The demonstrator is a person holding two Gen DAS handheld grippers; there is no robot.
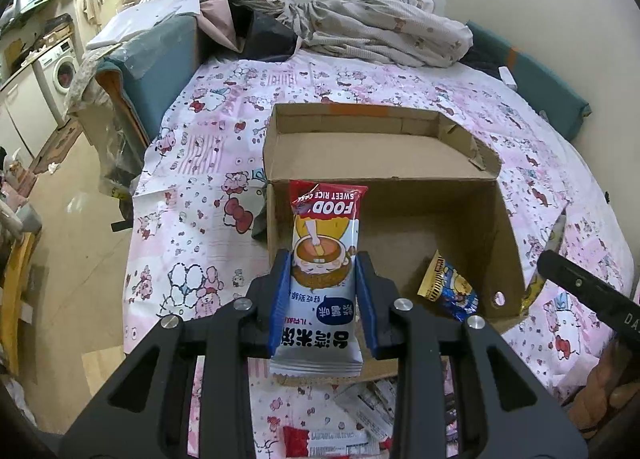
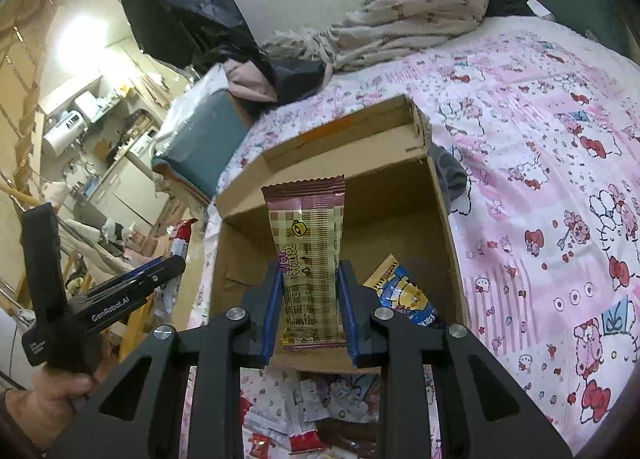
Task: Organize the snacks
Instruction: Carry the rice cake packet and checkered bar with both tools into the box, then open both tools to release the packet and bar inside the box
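One blue-and-yellow snack packet (image 1: pixel 448 289) lies in the open brown cardboard box (image 1: pixel 400 155), near its front right corner. Left gripper (image 1: pixel 323 279) clamps a red-and-white rice cake packet (image 1: pixel 324 259); right gripper (image 2: pixel 308 291) clamps a beige checked snack bar (image 2: pixel 310 255), both over the box's front edge. Loose wrappers (image 2: pixel 320 411) on the pink cartoon-print bedsheet (image 1: pixel 208 195) by that edge remain.

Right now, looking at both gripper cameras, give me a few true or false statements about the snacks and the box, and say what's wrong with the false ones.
1. The left gripper holds a red and white rice cake packet. True.
2. The right gripper is empty. False: it grips a checked beige snack bar.
3. The cardboard box already contains a blue and yellow packet. True.
4. The box sits on a bare wooden floor. False: it rests on a pink cartoon-print sheet.
5. More packets lie in front of the box. True.
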